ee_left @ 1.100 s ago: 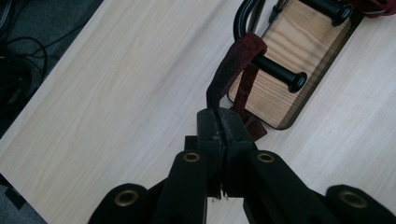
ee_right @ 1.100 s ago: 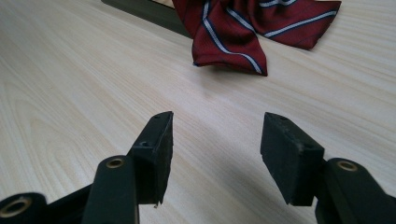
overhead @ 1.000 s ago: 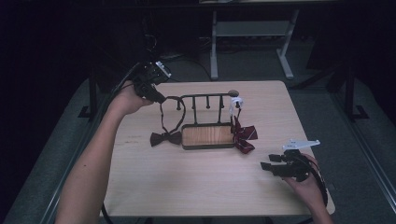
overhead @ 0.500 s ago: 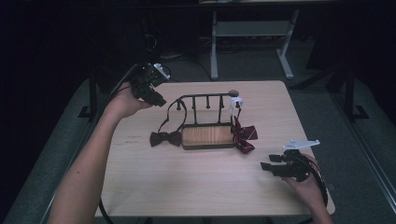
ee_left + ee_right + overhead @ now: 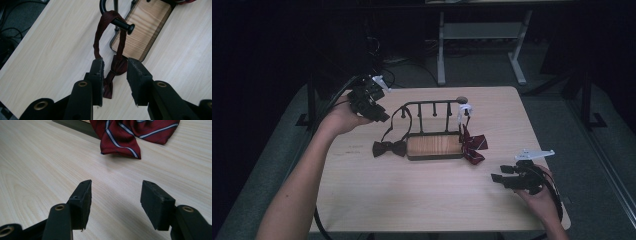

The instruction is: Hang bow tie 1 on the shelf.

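Note:
A black peg rack on a wooden base (image 5: 434, 146) stands mid-table. A dark bow tie (image 5: 389, 148) lies left of the base, its strap (image 5: 403, 112) looped over the rack's left peg. My left gripper (image 5: 381, 116) hovers just left of that strap. In the left gripper view the strap (image 5: 120, 37) hangs on the peg and the bow tie (image 5: 117, 66) lies on the table beyond the left gripper (image 5: 115, 65). Its jaws have just been opening and press on nothing. A red striped bow tie (image 5: 472, 145) hangs at the rack's right end. My right gripper (image 5: 504, 179) rests open near it.
A white tag (image 5: 464, 107) sits on the rack's right post. In the right gripper view the red striped bow tie (image 5: 122, 135) lies ahead of the right gripper (image 5: 115, 187), beside the rack base's edge (image 5: 75, 125). Bare tabletop (image 5: 412, 200) stretches along the front.
The left gripper's jaws have opened and the hand has drawn back a little from the peg, leaving the strap hanging there. The right gripper has kept still.

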`<state>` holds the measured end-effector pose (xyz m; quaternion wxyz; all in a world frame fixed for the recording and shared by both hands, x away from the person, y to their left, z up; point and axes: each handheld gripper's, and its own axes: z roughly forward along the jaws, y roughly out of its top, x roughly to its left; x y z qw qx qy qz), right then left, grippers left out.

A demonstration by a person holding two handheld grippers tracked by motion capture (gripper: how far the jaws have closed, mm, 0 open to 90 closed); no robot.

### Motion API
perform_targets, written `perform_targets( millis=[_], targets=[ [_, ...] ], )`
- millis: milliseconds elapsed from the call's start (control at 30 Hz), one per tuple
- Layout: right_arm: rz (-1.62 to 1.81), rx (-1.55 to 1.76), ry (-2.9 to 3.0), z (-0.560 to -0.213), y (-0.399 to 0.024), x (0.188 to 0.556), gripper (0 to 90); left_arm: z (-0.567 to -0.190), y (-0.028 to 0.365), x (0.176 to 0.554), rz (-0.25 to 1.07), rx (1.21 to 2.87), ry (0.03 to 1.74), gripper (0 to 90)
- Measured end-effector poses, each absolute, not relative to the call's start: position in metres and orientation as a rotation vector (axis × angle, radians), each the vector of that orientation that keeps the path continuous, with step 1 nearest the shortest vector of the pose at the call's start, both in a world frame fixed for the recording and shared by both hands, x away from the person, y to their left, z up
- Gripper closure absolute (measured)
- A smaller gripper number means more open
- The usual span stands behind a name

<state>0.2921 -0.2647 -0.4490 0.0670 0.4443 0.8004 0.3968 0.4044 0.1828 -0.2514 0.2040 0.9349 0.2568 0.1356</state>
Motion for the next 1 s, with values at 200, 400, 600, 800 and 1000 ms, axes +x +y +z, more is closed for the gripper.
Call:
perform_targets(
  millis=[200,400,600,800,1000],
  targets=[
    [1.196,1.341,2.409,-0.449,-0.265,0.292,42.0,-0.256,0.187,0.4,0.359,2.596,0.713,66.3],
    [1.199,1.341,2.406,-0.449,-0.265,0.292,42.0,-0.259,0.189,0.395,0.362,2.586,0.705,64.9],
    [1.198,1.335,2.406,-0.449,-0.266,0.293,42.0,-0.258,0.193,0.39,0.364,2.569,0.703,63.6],
    [1.197,1.333,2.404,-0.45,-0.266,0.293,42.0,-0.26,0.197,0.384,0.371,2.566,0.703,61.8],
    [1.192,1.345,2.404,-0.449,-0.266,0.293,42.0,-0.264,0.2,0.378,0.369,2.562,0.696,60.0]
  ],
)
